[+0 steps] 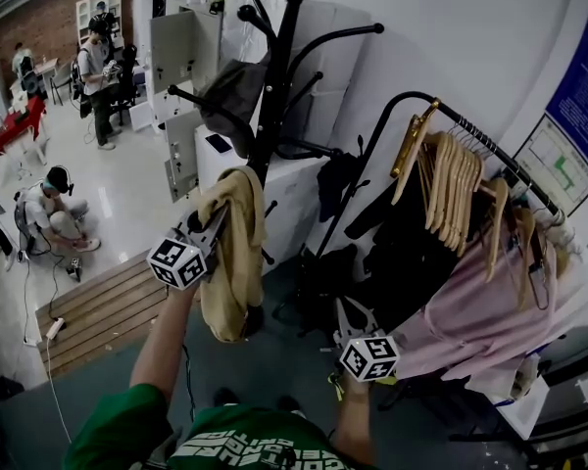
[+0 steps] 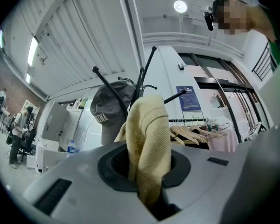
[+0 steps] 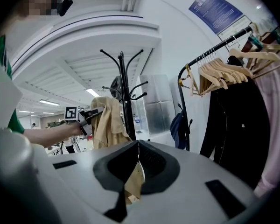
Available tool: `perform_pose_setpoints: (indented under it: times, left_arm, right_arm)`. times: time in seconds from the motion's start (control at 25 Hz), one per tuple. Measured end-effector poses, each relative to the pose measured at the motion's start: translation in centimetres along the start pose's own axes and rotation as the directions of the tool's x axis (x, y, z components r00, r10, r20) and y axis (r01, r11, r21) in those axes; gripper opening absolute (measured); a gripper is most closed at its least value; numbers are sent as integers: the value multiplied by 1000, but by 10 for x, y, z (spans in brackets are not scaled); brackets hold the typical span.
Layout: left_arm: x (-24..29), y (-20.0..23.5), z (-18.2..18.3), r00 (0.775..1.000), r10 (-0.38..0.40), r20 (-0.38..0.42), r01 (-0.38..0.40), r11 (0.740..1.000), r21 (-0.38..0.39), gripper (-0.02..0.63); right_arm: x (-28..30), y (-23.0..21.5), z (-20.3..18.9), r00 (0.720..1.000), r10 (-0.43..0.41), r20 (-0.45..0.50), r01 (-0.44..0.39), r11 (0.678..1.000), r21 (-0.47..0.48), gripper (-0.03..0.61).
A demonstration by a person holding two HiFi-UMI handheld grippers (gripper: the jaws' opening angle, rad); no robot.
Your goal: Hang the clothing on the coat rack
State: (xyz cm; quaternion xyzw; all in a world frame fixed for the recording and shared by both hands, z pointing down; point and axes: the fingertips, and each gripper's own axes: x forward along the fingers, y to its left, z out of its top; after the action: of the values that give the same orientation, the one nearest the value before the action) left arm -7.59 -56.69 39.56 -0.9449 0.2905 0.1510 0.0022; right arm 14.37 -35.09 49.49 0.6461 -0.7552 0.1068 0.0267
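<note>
Holding tight, my left gripper (image 1: pixel 206 233) has its jaws pinched on a fold of the yellow top (image 1: pixel 233 262). The cloth fills the gap, so I cannot see the tips. The top is soft and has little ribs all over it, like a knitted jumper. It hangs down in a long floppy lump right beside the pole of the black coat rack (image 1: pixel 277 76). I cannot tell if it is caught on a hook or only leaning there, because the cloth covers that spot. The rack is thin metal with curved arms that end in round knobs, and its foot is hidden behind the top. A grey cap (image 1: pixel 233 91) sits on one arm. My right gripper (image 1: pixel 346 311) is lower down and well apart from the top. Its jaws are pressed together with nothing in them. A bit of yellow shows under the tips, but that is the top farther off. To my right a black rail (image 1: pixel 490 150) holds smooth wooden hangers (image 1: pixel 456 189), dark clothes (image 1: pixel 412 253) and a pink shirt (image 1: pixel 490 311).
</note>
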Motion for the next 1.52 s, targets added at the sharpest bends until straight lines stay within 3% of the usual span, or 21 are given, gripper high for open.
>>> perform_pose_setpoints:
  times: [0.28,0.52,0.84,1.36,1.52]
  left_arm:
    - [-11,-5,-17,999,26,-39,-25,999,25,52]
    - [-20,-16,-18,999,-8,-48,10,999,36,104]
    - [-45,-28,-31,999,-33,-32,34,999,38,124]
    - [-120,-21,-69,990,-15,-138,8,998,-57,123]
    - [-137,-25,-71,985,0,-174,-6,999,-38,121]
  right_arm:
    - [1,1,-3,1000,-3,-19,3,1000,5,9]
    - [4,10,-5,1000,6,-27,-6,1000,4,9]
    - [11,28,-8,999,11,-34,-11,1000,-1,9]
    - [9,68,-28,998,3,-58,-3,1000,-1,9]
    - [7,74,-30,998,25,-55,-25,1000,0,9]
